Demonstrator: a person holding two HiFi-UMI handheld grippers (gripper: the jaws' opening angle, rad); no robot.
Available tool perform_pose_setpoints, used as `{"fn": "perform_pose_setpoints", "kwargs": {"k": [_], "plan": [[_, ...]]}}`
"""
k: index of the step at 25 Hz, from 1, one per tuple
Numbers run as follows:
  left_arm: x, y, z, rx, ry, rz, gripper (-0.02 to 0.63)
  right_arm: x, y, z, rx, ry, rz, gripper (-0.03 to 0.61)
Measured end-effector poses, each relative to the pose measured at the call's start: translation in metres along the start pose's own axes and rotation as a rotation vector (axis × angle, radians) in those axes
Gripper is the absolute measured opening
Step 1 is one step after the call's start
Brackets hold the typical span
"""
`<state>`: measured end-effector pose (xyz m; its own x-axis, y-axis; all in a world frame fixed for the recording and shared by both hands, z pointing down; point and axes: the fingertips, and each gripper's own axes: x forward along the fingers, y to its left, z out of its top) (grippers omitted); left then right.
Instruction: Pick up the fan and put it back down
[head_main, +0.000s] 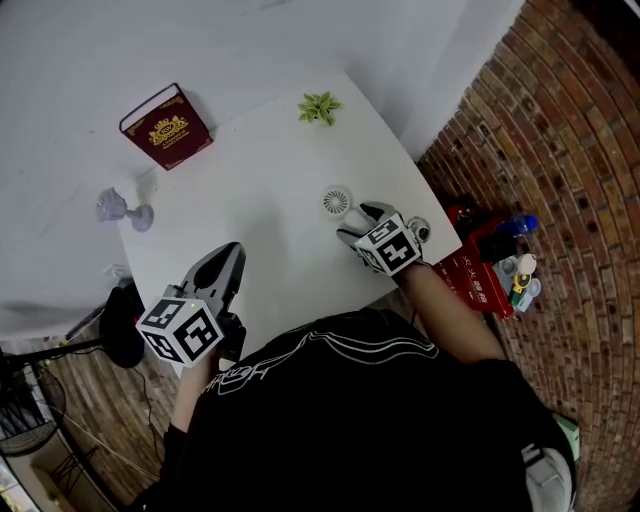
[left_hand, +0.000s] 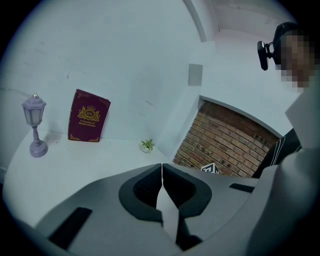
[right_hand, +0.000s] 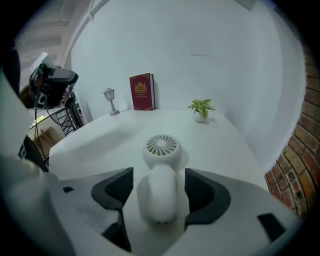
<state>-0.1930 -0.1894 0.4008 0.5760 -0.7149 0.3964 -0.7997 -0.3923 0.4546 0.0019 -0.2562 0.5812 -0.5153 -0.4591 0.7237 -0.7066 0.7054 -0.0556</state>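
Note:
A small white hand fan (right_hand: 161, 165) lies on the white table (head_main: 260, 170), its round grille (head_main: 337, 201) pointing away from me. Its handle sits between the jaws of my right gripper (right_hand: 159, 175), and a gap shows on each side of it, so the pads do not press on it. In the head view the right gripper (head_main: 360, 222) is low over the table's right part, just behind the grille. My left gripper (head_main: 235, 250) hovers near the table's front left edge, jaws together (left_hand: 162, 167) and nothing between them.
A maroon book (head_main: 166, 127) stands at the back left, with a lilac lantern lamp (head_main: 122, 208) near the left edge. A small potted plant (head_main: 319, 107) sits at the far corner. Right of the table, a red crate (head_main: 485, 265) with bottles rests on the brick floor.

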Motion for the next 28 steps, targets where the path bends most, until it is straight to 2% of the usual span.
{"fn": "perform_pose_setpoints", "kwargs": {"k": [8,10,14,17,22,25,28], "plan": [[-0.009,-0.015,-0.01,0.004,0.004,-0.037,0.034,-0.044,0.013,0.018,0.036,-0.104,-0.018,0.356],[-0.011,-0.019,-0.015,0.004,0.009,-0.045,0.034,-0.059,0.025,0.026,0.05,-0.149,0.012,0.347],[-0.016,-0.026,-0.025,0.005,0.026,-0.067,0.034,-0.097,0.058,0.048,0.131,-0.286,0.128,0.322],[-0.022,-0.036,-0.03,0.013,0.028,-0.092,0.034,-0.128,0.078,0.064,0.144,-0.372,0.162,0.266],[-0.026,-0.048,-0.042,0.009,0.038,-0.14,0.034,-0.17,0.09,0.071,0.173,-0.452,0.128,0.134],[-0.027,-0.058,-0.056,0.006,0.054,-0.177,0.032,-0.189,0.102,0.067,0.188,-0.49,0.126,0.015],[-0.026,-0.065,-0.064,0.013,0.066,-0.2,0.034,-0.197,0.121,0.058,0.191,-0.515,0.182,0.002]]}}
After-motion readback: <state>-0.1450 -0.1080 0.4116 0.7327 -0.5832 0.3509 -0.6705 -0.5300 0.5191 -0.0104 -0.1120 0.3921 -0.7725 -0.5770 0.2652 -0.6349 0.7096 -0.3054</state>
